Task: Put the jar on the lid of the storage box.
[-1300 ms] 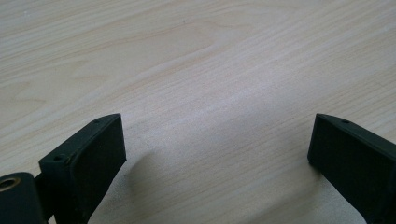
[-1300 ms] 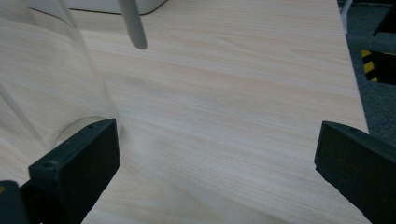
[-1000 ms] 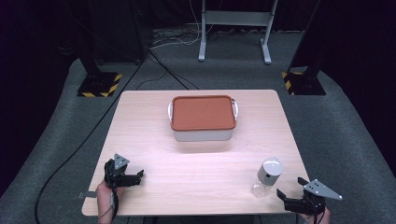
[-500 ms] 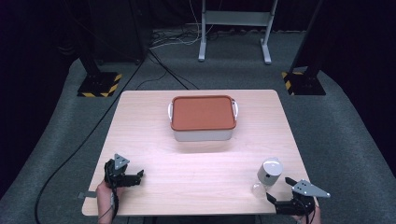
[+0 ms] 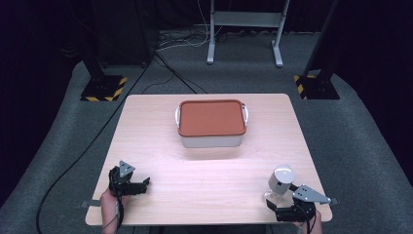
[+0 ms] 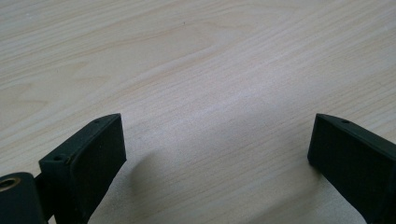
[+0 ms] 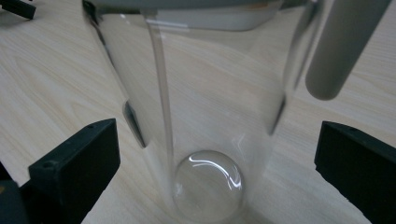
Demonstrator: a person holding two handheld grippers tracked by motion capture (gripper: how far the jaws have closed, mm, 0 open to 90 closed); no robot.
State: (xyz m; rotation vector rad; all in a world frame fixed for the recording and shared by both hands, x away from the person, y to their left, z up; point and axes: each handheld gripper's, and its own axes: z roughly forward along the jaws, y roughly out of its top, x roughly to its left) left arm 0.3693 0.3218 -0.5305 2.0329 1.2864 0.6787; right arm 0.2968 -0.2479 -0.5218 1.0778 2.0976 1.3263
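Note:
A clear tumbler with a grey lid [image 5: 281, 183] stands near the table's front right corner. In the right gripper view its transparent body [image 7: 205, 130] rises close between my two black jaws, which stand wide apart and touch nothing; a grey handle [image 7: 343, 44] hangs at its upper right. My right gripper [image 5: 288, 210] is open just in front of the tumbler. My left gripper [image 5: 139, 185] is open at the front left, its jaws [image 6: 215, 158] low over bare wood. A white box with a reddish-brown lid [image 5: 211, 122] sits at the table's far middle.
The light wooden table [image 5: 214, 170] stands on grey carpet. Black stands with yellow-striped feet [image 5: 103, 87] flank the far side, a grey metal frame [image 5: 243, 29] stands behind, and a black cable [image 5: 83, 161] trails over the floor at left.
My right gripper has moved left and forward, up to the tumbler, so the tumbler now stands between its jaws. The left gripper has not moved.

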